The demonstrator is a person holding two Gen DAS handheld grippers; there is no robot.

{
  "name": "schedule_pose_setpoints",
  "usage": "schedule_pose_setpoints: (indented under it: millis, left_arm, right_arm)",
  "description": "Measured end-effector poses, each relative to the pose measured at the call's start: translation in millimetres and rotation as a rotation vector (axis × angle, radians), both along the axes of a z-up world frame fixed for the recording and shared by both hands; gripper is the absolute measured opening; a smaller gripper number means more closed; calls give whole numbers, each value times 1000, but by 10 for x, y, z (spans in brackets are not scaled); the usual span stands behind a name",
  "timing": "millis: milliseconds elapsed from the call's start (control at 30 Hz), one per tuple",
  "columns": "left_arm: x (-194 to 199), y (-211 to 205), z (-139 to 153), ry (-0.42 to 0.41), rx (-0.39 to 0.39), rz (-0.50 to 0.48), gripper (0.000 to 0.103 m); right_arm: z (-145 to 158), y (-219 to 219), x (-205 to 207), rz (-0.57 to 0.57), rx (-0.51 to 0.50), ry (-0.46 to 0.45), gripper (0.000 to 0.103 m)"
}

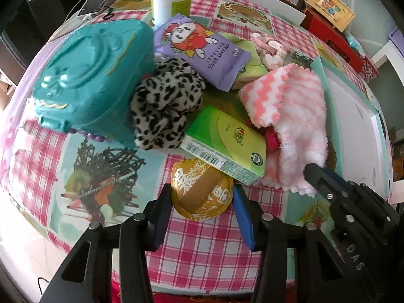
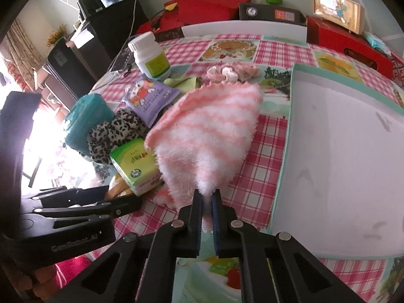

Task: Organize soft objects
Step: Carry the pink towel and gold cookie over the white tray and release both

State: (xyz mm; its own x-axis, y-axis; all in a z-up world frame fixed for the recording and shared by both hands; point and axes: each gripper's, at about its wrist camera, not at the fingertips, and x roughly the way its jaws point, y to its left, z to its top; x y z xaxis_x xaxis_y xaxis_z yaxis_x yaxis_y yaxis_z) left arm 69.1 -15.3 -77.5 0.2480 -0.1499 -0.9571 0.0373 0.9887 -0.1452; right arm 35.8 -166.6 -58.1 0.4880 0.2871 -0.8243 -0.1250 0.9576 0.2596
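Left wrist view: the left gripper [image 1: 200, 210] has its fingers apart, with nothing clamped, hovering low over a pink-checked tablecloth [image 1: 202, 247] printed with food pictures. Between the fingertips lies a round gold foil disc [image 1: 200, 192]. Just ahead of it sits a green tissue pack [image 1: 224, 144], its corner overlapping the disc. Ahead and left of the fingers are a leopard-print plush cloth [image 1: 164, 106] and, touching it, a teal plastic case [image 1: 93, 78]. Further ahead lie a purple wipes packet [image 1: 202, 53] and a white bottle [image 1: 171, 0]. To the right of the fingers the right gripper [image 1: 313, 176] pinches the near end of a pink-and-white fuzzy towel [image 1: 295, 116], which drapes toward the tissue pack. Beyond the towel lies a white tray with a mint rim [image 1: 353, 106].

Right wrist view: the right gripper [image 2: 207, 202] has its fingers clamped together on the narrow end of the fuzzy towel [image 2: 209, 126], which spreads wide ahead of the fingertips and looks partly lifted off the cloth. Right of the fingers the tray [image 2: 348, 151] shows a bare white floor. Left of the fingers the left gripper [image 2: 101, 202] is low by the tissue pack [image 2: 133, 164]. Past the table edge stand red boxes [image 2: 348, 45], a small picture-printed box [image 2: 338, 10], a black cabinet [image 2: 111, 12] and, far left, a bright window with curtains [image 2: 22, 48].
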Motion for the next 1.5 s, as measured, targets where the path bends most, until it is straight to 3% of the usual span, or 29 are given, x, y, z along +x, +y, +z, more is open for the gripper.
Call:
schedule_pose_setpoints:
  millis: [700, 1167, 1500]
  left_arm:
    - [-349, 452, 689, -130, -79, 29, 48]
    - [-121, 72, 1460, -357, -142, -36, 48]
    - [155, -644, 1698, -447, -200, -163, 48]
  right_arm:
    - [696, -109, -188, -30, 74, -171, 7]
    - [1432, -412, -213, -109, 101, -384, 7]
    - [1870, -941, -259, -302, 43, -542, 7]
